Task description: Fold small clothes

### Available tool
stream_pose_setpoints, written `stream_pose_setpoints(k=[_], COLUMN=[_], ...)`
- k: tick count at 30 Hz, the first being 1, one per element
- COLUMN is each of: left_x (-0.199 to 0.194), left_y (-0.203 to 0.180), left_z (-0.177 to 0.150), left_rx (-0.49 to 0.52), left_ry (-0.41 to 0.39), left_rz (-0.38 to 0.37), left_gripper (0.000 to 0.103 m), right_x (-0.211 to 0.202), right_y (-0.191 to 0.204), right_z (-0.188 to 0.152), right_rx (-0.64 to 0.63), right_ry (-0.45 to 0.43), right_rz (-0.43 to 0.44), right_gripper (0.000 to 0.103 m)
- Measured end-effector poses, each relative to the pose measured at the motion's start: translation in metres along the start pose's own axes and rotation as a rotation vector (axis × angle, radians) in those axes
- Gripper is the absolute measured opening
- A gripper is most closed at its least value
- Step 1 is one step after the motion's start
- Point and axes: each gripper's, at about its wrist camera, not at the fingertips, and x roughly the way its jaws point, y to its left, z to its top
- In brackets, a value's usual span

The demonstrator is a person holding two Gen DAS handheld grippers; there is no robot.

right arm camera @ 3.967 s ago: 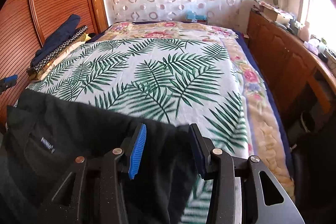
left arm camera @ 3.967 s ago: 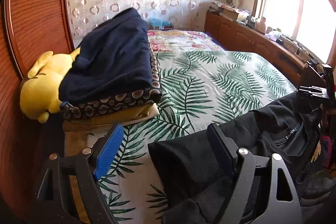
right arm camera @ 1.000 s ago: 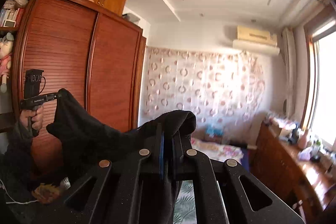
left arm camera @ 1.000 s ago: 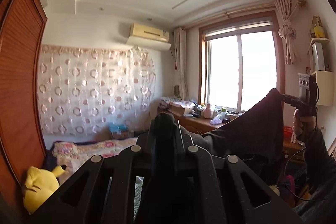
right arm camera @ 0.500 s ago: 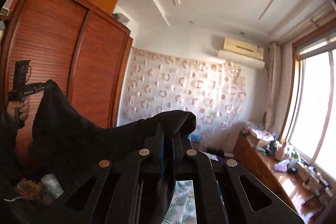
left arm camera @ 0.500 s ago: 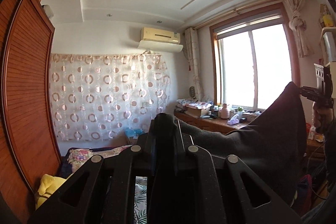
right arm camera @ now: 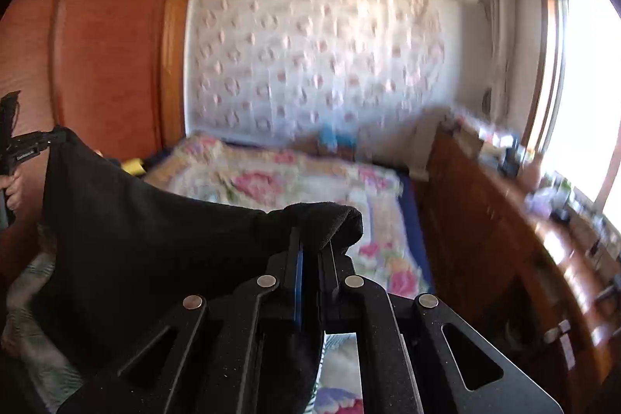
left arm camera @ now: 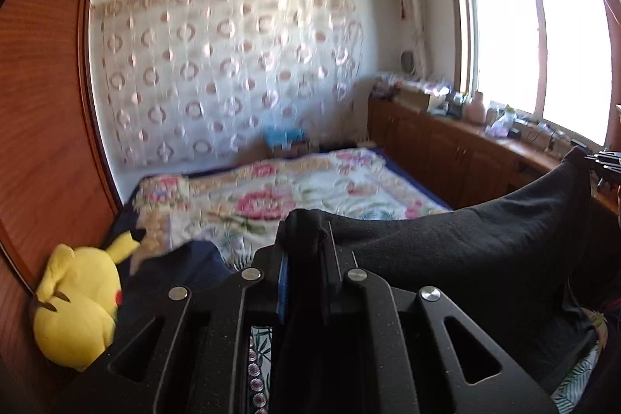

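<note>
1. We see the left gripper (left arm camera: 304, 251) clamped on a corner of the black garment (left arm camera: 485, 243).
2. Right gripper (right arm camera: 310, 251) pinches the other corner.
3. Garment hangs stretched between both, above the bed (left arm camera: 310, 189) ahead.

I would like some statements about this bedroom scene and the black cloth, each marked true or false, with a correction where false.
1. Both grippers are shut on the black garment. True: left gripper, right gripper.
2. The garment lies flat on the bed. False: it hangs stretched between the grippers.
3. A yellow plush toy sits beside the wooden wardrobe. True.
4. The window is covered by a dark curtain. False: it is bright and uncovered.
</note>
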Motion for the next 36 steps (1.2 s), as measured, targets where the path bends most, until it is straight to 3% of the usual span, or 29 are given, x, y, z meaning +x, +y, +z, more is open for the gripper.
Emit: stream_pose_setpoints(k=[4,9,17,22,25,28,29,30,36], left_x=[0.049,0.082,0.119,0.135,0.129,0.118,0.116,0.113,0.104], left_y=[-0.007,-0.008,-0.003,-0.005,-0.009,-0.015,-0.018,-0.021,-0.038], left_z=[-0.009,-0.011,-0.012,-0.017,-0.020,-0.027,-0.031,-0.035,-0.061], left_rx=[0.011,0.008,0.000,-0.002,-0.013,-0.028,-0.029,-0.031,-0.036], left_ry=[0.069,0.129,0.209,0.257,0.241,0.239,0.241,0.242,0.289], left_rz=[0.020,0.033,0.046,0.020,0.001,-0.049,-0.064,-0.075,-0.103], left_gripper=[0.013,0.013,0.014,0.021,0.041,0.060,0.078,0.086,0.086], right_x=[0.074,0.126,0.158,0.185,0.189,0.173,0.169,0.174,0.136], right_y=[-0.005,-0.032,-0.065,-0.063,-0.062,-0.060,-0.059,-0.059,-0.057], right_z=[0.016,0.053,0.039,0.034,0.032,0.030,0.027,0.021,-0.005], right_rx=[0.007,0.036,0.065,0.060,0.064,0.087,0.094,0.102,0.174], right_ry=[0.079,0.133,0.210,0.263,0.282,0.267,0.262,0.258,0.278], right_rz=[0.004,0.024,0.050,0.046,0.029,0.045,0.050,0.049,0.056], right_gripper=[0.005,0.005,0.006,0.006,0.017,0.036,0.047,0.055,0.056])
